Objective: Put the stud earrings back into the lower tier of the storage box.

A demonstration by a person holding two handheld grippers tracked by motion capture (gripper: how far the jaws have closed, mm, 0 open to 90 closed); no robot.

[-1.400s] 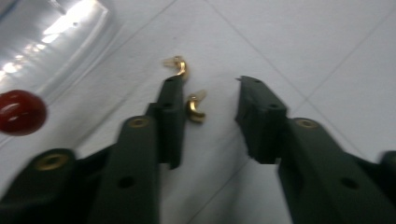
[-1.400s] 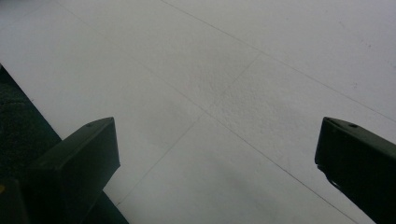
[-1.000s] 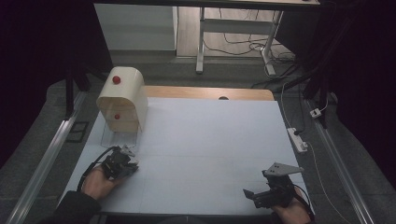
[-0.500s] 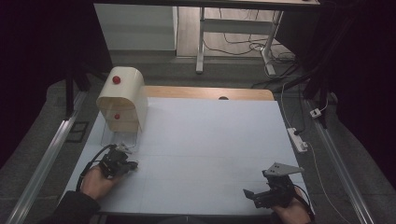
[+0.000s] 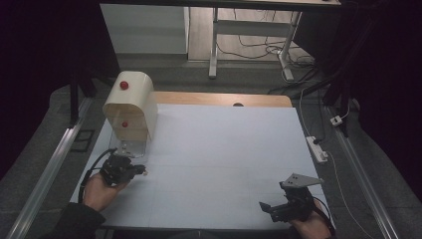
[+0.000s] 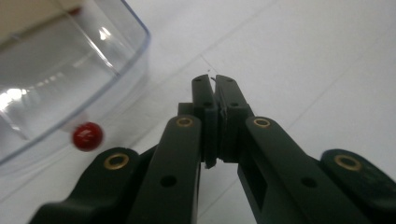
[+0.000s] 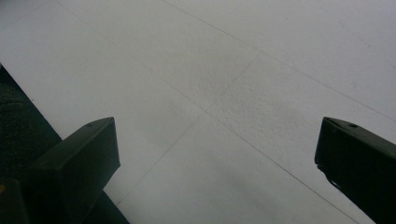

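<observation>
Two grippers logged | left gripper (image 5: 133,172) jaws pressed together, empty, held just beside clear plastic tray (image 6: 70,70) under cream domed dispenser (image 5: 130,105), near-left, likely staged for its small red knob (image 6: 87,136) | right gripper (image 5: 271,208) spread wide, parked near-right over white table (image 5: 224,149).

No readable text, labels, brands or numbers for you anywhere here, including on the cream dispenser box (image 5: 131,105) with its red knobs.

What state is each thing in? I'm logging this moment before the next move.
left gripper: shut, empty, beside the clear tray.
right gripper: open, empty, above the table.
cream box: upright at the table's far left.
clear tray: empty as far as visible, red knob in front.
</observation>
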